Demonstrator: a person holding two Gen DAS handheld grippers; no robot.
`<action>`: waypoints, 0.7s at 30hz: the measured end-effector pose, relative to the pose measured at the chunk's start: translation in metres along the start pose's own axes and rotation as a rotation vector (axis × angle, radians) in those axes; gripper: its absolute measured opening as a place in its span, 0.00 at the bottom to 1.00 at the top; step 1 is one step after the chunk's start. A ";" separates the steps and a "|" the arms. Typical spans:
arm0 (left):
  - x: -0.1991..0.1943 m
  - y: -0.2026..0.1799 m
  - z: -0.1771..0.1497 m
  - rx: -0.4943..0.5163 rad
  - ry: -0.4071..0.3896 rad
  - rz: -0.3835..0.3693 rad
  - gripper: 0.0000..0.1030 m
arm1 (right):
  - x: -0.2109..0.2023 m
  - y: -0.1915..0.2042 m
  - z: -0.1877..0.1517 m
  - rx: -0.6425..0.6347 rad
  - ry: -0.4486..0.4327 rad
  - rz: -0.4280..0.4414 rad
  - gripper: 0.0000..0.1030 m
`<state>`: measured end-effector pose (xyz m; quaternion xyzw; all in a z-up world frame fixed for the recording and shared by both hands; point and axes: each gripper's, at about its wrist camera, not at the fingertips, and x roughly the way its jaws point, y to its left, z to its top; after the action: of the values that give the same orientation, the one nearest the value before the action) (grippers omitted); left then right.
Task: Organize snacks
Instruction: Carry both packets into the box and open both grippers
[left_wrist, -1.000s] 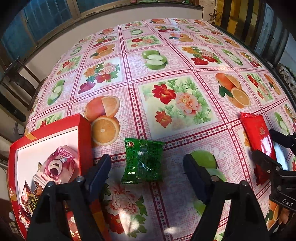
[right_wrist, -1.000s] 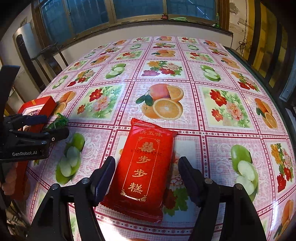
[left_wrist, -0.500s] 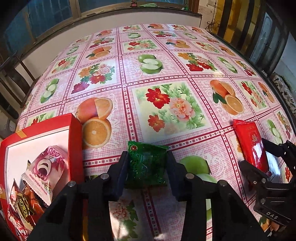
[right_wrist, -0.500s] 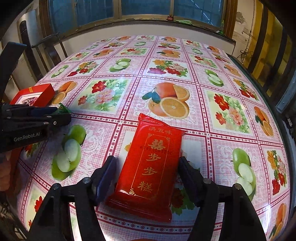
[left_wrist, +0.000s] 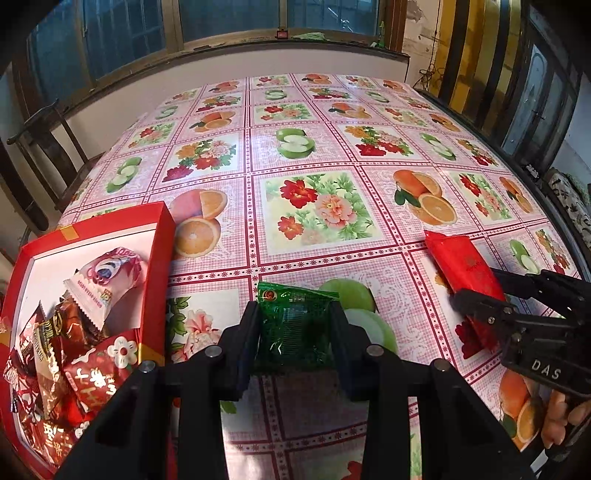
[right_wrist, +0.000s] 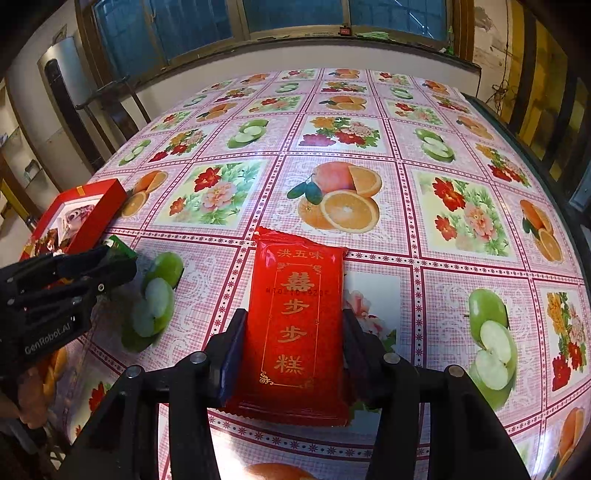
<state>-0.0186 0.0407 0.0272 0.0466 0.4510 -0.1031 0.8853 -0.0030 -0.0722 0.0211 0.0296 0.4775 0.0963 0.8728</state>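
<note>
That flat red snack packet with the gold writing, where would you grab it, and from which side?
Across its two long edges, near the end closest to you. The red packet lies flat on the tablecloth, long and narrow, pointing away, so the right hand-held gripper comes in low from that near end, one finger on each long side. It looks closed on it that way now.

Readable text on packets and grippers

The red packet (right_wrist: 295, 325) bore gold characters "洪五味" above "囍 步 步 糕"; a faint stamped code across it was illegible. The left gripper (right_wrist: 51, 295) read "GenRobot.AI" on its body, the right gripper (left_wrist: 480, 291) "DAS". Print on the pink wrapper (left_wrist: 107, 280) was too small to read.
</note>
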 end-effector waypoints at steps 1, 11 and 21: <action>-0.006 0.000 -0.001 -0.002 -0.015 0.006 0.35 | -0.001 -0.004 0.002 0.027 0.009 0.043 0.52; -0.069 0.042 -0.019 -0.063 -0.157 0.124 0.35 | 0.006 0.011 0.024 0.222 0.108 0.537 0.52; -0.092 0.127 -0.055 -0.226 -0.159 0.315 0.35 | 0.013 0.139 0.055 0.066 0.091 0.624 0.52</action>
<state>-0.0858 0.1867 0.0681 0.0086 0.3754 0.0843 0.9230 0.0303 0.0686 0.0603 0.1988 0.4867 0.3452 0.7774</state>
